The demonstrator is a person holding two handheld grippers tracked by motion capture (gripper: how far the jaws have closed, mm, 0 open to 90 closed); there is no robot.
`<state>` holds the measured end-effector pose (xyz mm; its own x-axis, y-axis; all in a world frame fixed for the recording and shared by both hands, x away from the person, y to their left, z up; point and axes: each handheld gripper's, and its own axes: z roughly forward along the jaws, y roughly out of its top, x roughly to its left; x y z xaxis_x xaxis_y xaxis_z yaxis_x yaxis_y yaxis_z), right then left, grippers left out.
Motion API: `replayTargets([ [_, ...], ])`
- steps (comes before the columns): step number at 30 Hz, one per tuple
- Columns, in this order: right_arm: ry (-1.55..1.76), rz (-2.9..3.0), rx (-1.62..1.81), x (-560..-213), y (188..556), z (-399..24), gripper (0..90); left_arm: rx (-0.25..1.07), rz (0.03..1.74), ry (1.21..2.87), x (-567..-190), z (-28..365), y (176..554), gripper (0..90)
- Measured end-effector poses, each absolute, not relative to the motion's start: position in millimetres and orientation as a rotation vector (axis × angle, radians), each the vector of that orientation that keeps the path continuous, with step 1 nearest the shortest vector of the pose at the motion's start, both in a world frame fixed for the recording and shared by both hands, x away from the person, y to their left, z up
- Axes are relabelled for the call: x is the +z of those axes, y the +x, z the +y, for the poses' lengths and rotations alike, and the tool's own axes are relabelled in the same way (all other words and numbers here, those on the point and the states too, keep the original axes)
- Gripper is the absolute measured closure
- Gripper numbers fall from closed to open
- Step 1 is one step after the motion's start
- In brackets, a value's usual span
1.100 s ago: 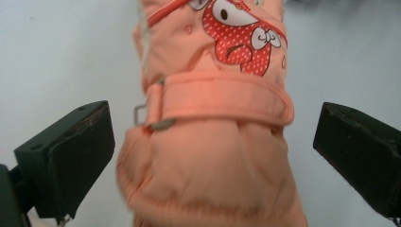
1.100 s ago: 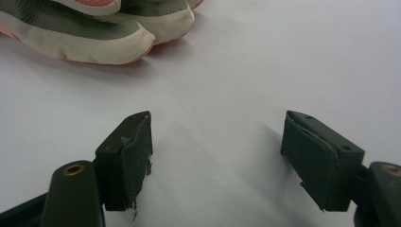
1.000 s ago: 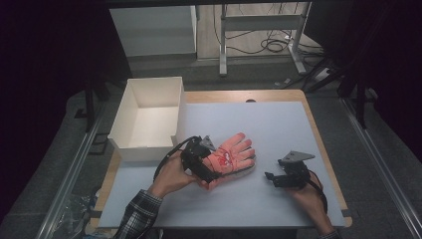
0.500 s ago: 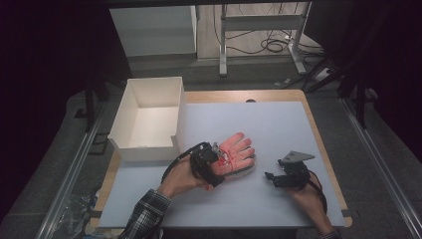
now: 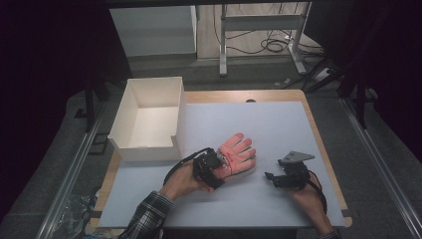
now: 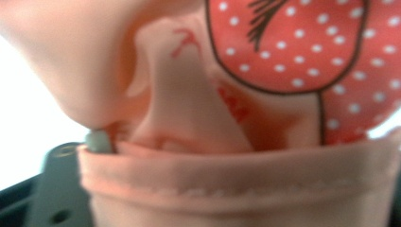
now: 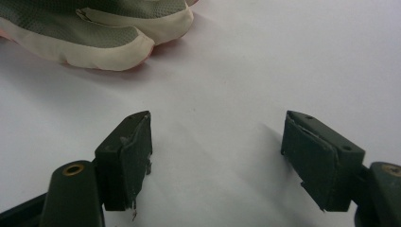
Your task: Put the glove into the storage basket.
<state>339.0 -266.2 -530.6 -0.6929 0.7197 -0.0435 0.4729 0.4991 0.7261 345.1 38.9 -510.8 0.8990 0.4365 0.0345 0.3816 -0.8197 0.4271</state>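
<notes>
A pink glove [image 5: 240, 153] with a red, white-dotted print [image 6: 293, 47] lies flat in the middle of the table, fingers pointing away from me. My left gripper [image 5: 218, 167] is at its wrist end. Its jaws have just been closing, and the hemmed cuff [image 6: 236, 184] is pinched between them. To the right of the glove, my right gripper [image 5: 271, 177] rests low on the mat. Its jaws [image 7: 217, 156] stand open with bare mat between them. In the right gripper view, the glove's grey and cream edge [image 7: 94, 33] lies ahead at the upper left, apart from the jaws.
An open white box [image 5: 149, 149] stands at the table's left, just behind my left hand. A pale mat [image 5: 278, 124] covers the wooden table top. Table legs and cables are on the floor beyond the far edge.
My left gripper has sunk and shifted slightly right onto the glove's cuff and closed on it. The right gripper has stayed where it was.
</notes>
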Motion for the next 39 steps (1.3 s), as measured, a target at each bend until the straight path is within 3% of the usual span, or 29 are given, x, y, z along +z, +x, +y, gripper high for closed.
replayTargets([
  [10,0.997,2.406,1.011,-531,339,-266,25.7,0.102,0.648,2.555,-497,46,349,46.1],
  [39,0.994,2.405,1.016,-531,339,-266,25.7,0.363,0.88,2.389,-424,33,395,44.2],
])
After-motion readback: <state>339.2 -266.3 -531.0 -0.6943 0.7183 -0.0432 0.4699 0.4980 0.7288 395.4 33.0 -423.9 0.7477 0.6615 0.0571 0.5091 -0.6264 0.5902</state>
